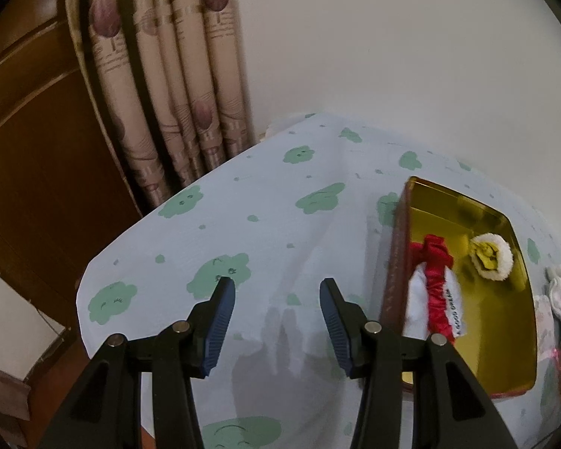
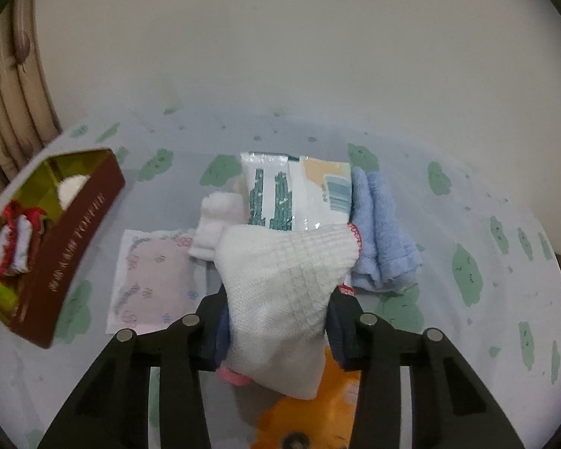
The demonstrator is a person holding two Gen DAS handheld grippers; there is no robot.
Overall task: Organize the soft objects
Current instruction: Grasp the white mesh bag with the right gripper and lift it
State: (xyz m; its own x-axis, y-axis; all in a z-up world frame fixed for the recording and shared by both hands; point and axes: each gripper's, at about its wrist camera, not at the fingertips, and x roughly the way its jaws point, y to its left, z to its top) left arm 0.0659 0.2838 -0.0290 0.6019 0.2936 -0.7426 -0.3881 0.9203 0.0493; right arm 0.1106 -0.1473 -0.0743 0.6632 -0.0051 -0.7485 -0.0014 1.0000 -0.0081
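Note:
My right gripper [image 2: 276, 321] is shut on a white waffle-weave cloth [image 2: 284, 280] with a red stitched edge, held above the table. Behind it lie a clear packet with green print [image 2: 276, 194], a folded blue towel [image 2: 381, 235], a small white cloth [image 2: 217, 224] and a pink flat packet [image 2: 153, 280]. A maroon tin with a gold inside [image 2: 74, 243] stands at the left; it holds a red and white scrunchie [image 1: 435, 284] and a yellow fluffy item [image 1: 490, 256]. My left gripper [image 1: 276, 288] is open and empty, left of the tin [image 1: 396, 262].
The table has a pale blue cloth with green cloud shapes [image 1: 243, 205]. An orange object [image 2: 310, 411] lies under my right gripper. Curtains [image 1: 168, 75] and a wooden door [image 1: 37, 149] stand at the left, beyond the table edge. A plain wall is behind.

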